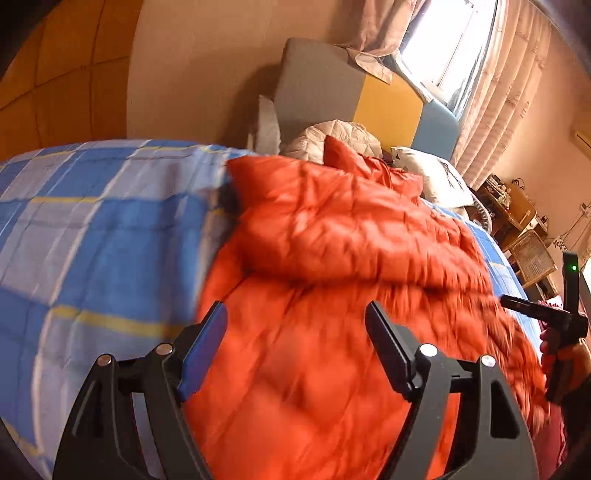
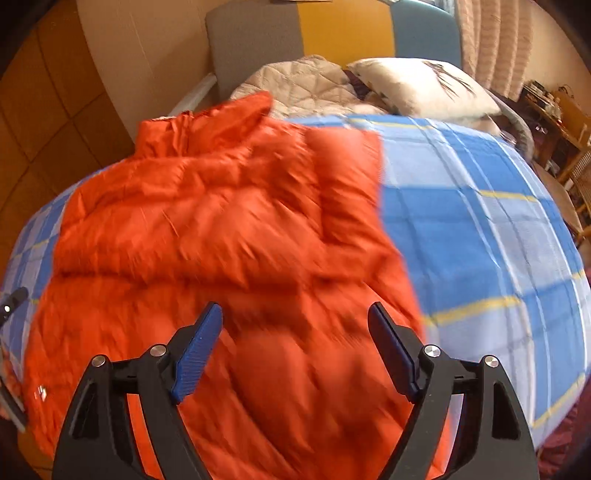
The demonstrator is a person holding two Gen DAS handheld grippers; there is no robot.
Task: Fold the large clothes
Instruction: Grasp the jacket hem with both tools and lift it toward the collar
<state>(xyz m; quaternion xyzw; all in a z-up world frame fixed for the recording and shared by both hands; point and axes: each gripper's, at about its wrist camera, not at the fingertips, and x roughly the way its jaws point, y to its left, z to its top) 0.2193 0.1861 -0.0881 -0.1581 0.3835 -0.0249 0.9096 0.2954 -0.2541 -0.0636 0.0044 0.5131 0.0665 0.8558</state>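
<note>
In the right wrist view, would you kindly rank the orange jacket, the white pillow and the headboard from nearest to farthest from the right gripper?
1. Orange jacket, directly under the open right gripper.
2. White pillow, upper right on the bed.
3. Headboard, along the top, behind the pillow.

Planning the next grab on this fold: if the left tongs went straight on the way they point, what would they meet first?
Most likely the orange puffer jacket lying on the checked bedspread. The left tongs stand open with nothing between them; depth is blurred, so how near is unclear.
</note>
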